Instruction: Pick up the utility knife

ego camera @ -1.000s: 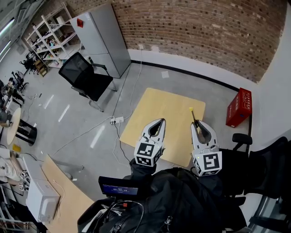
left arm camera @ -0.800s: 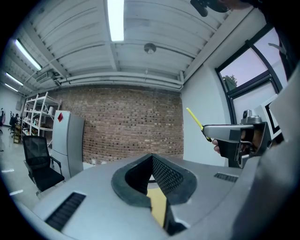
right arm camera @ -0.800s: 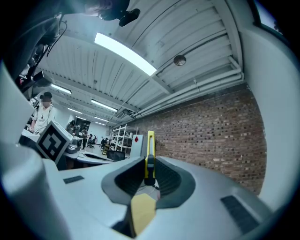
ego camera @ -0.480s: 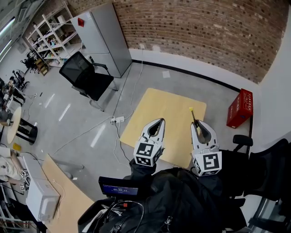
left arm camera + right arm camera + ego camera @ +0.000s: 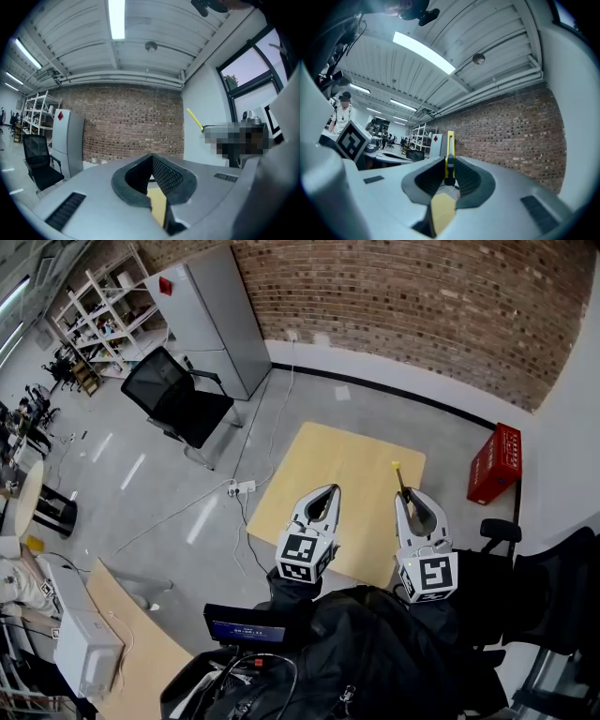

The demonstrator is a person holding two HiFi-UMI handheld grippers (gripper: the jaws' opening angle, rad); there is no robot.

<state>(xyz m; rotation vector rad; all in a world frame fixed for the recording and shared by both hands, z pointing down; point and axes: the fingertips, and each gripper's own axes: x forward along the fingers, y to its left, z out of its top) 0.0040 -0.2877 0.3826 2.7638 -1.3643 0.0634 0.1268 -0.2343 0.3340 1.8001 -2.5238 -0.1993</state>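
One brick wall (image 5: 422, 315) runs along the far side of the room. One tall grey cabinet (image 5: 211, 320) stands against it at the far left. One square light-wood tabletop (image 5: 352, 474) sits in the middle, its surface bare. One black office chair (image 5: 173, 395) stands to its left, near the cabinet, and one red crate (image 5: 494, 462) rests on the floor to its right.

Two tongs are held over the tabletop's near edge. The left tongs (image 5: 328, 489) have their tips pressed together with nothing between them. The right tongs (image 5: 405, 493) are clamped on the one utility knife (image 5: 397, 474). Its yellow body stands edge-on between the jaws (image 5: 449, 154) and juts out beyond their tips, toward the far side.
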